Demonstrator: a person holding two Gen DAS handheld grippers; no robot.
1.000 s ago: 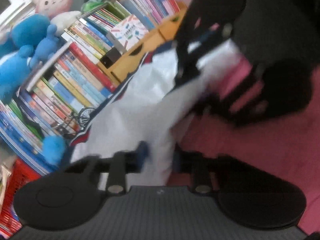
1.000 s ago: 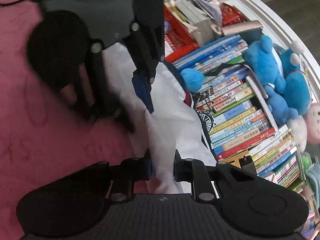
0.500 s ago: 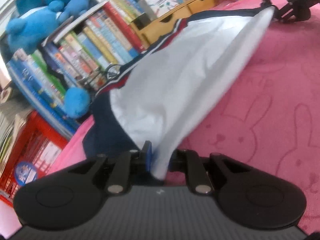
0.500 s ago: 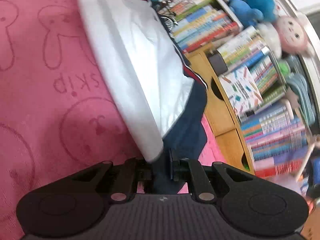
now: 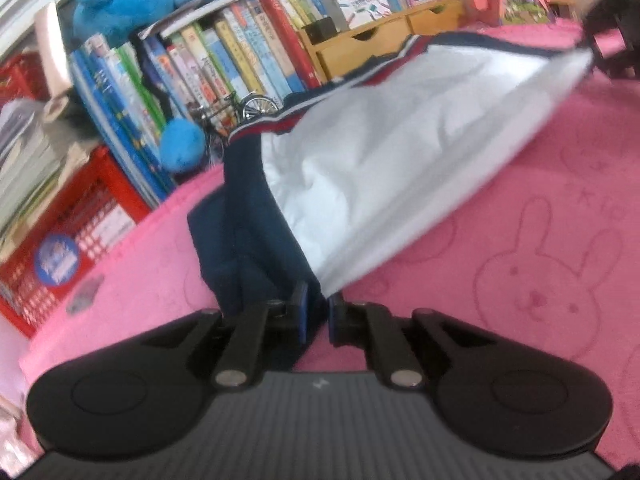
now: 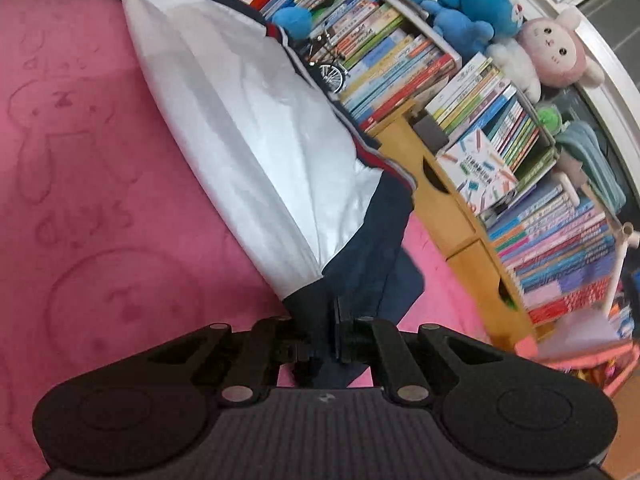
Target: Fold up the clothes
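Over pink blanket [image 5: 520,208] near its book-lined edge: left gripper [image 5: 316,312] and right gripper [image 6: 320,332] each clamped tight on garment [image 5: 380,168], stretched between; wooden drawer box [image 6: 452,216] apparently holds books [image 6: 516,120].

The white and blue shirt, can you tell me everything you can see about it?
The shirt looks like thin, smooth fabric: mostly white, with navy sleeves and a red, white and navy striped trim along the top edge. It is stretched out between the two grippers above the pink bunny blanket, with its navy parts drooping toward it. The left gripper pinches one navy end and the right gripper pinches the other. Behind it stand rows of books.
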